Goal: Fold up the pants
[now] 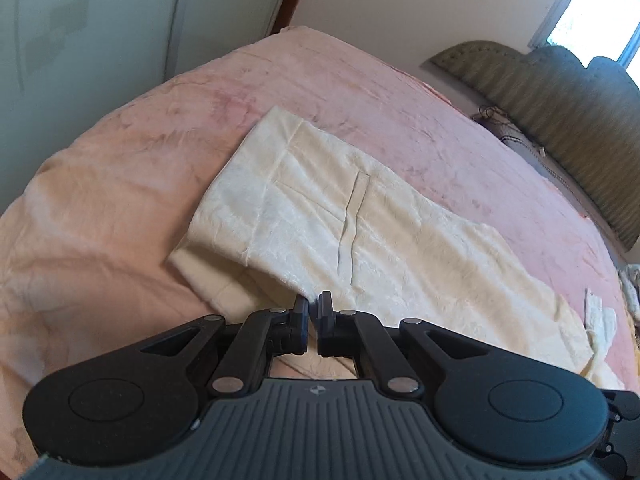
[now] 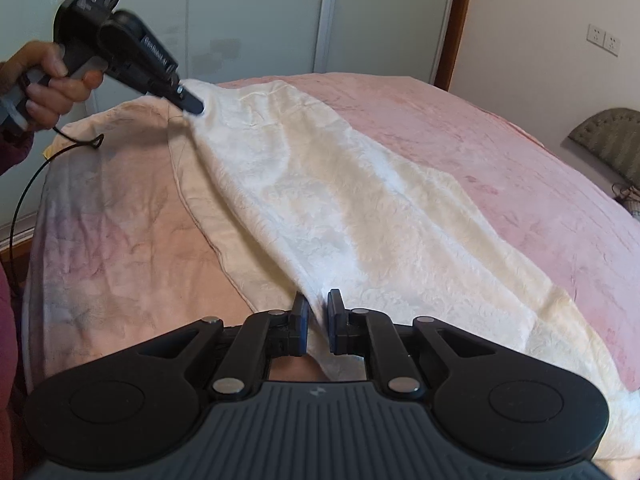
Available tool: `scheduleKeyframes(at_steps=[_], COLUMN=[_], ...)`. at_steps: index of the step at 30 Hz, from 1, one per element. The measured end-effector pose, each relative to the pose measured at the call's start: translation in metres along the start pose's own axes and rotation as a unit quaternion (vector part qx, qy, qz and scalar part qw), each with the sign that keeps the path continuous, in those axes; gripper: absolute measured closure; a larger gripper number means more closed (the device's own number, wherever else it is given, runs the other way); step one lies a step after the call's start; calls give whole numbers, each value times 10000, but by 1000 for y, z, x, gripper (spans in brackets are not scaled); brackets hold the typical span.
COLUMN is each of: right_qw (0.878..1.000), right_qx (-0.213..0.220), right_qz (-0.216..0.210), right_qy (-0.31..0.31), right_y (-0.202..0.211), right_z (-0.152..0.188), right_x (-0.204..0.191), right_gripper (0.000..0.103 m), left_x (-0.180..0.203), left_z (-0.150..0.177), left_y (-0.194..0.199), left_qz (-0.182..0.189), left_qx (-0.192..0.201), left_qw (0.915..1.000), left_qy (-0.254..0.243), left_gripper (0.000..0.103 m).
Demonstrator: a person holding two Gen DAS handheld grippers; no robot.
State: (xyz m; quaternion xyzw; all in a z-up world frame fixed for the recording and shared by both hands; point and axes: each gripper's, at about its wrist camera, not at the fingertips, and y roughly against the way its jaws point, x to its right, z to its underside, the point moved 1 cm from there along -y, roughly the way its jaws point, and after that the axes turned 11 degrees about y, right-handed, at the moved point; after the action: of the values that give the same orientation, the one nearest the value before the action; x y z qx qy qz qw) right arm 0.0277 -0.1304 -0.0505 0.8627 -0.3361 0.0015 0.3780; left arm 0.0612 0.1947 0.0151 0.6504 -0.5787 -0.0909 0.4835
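Cream pants lie along the bed's near edge, one fold half-made. Left gripper and right gripper each pinch fabric; further folds remain.

Bare pink blanket lies open beyond the pants; the headboard blocks its far side.

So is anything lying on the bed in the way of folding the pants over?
Nothing visible. Both the left gripper and right gripper are shut on the cream pants, and the pink blanket beyond them is bare.
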Motion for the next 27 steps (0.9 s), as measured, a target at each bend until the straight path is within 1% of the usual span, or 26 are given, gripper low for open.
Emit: scheduleKeyframes(at_steps=[2, 4, 7, 8, 9, 10, 11, 12, 15, 16, 17, 18, 20, 21, 22, 23, 24, 25, 26, 27], right_qw=[10000, 9997, 9988, 9981, 9971, 9958, 9944, 9932, 9915, 9897, 9875, 9852, 9789, 9743, 9649, 9519, 9334, 9145, 8979, 8822], right_qx=[28, 47, 8, 34, 61, 105, 140, 171, 351, 498, 637, 762, 849, 797, 660, 472, 231, 49, 1, 44], right_qz=[-69, -149, -220, -241, -268, -298, -333, -363, -429, -429, -395, -300, 179, 507, 973, 1429, 1919, 2323, 2625, 2839], right_qy=[-63, -178, -430, -567, -710, -855, -994, -1097, -1180, -1275, -1387, -1505, -1850, -2046, -2348, -2669, -3023, -3312, -3534, -3756], right_y=[4, 5, -5, -8, -8, -7, -5, -2, 19, 31, 43, 55, 81, 92, 104, 115, 126, 137, 148, 161], right_z=[2, 5, 11, 13, 16, 17, 19, 20, 22, 25, 28, 33, 48, 59, 75, 91, 109, 126, 142, 160], right_x=[-2, -3, 1, 3, 5, 7, 10, 11, 15, 19, 23, 29, 48, 58, 71, 84, 97, 109, 119, 132], right_gripper=[94, 94, 94, 94, 93, 93, 92, 91, 78, 71, 65, 64, 64, 64, 64, 64, 64, 64, 64, 64], left_x=[-4, -6, -6, -6, -5, -5, -6, -6, -7, -7, -6, -4, 4, 12, 20, 32, 45, 59, 77, 94], left_z=[0, -1, 1, 2, 3, 3, 3, 2, -2, -4, -5, -7, -10, -13, -15, -16, -16, -13, -8, -1], left_y=[5, 3, -9, -12, -12, -11, -8, -5, 5, 8, 13, 18, 26, 30, 32, 32, 29, 25, 18, 12], left_qz=[31, 32, -170, -217, -239, -239, -249, -260, -429, -514, -593, -599, -531, -448, -331, -138, 49, 228, 428, 620], left_qx=[31, -50, -238, -284, -296, -285, -267, -257, -168, -127, -78, -10, 163, 260, 314, 322, 280, 203, 82, -63], left_qw=[10000, 9999, 9995, 9993, 9992, 9993, 9993, 9993, 9989, 9986, 9982, 9982, 9984, 9985, 9986, 9984, 9978, 9966, 9943, 9909], left_qy=[31, 150, 104, 100, 81, 69, 81, 96, 61, 48, 31, -5, -106, -193, -283, -438, -606, -769, -969, -1192], left_gripper=[99, 99, 97, 93, 93, 90, 82, 82, 81, 81, 81, 81, 81, 81, 81, 80, 79, 75, 70, 69])
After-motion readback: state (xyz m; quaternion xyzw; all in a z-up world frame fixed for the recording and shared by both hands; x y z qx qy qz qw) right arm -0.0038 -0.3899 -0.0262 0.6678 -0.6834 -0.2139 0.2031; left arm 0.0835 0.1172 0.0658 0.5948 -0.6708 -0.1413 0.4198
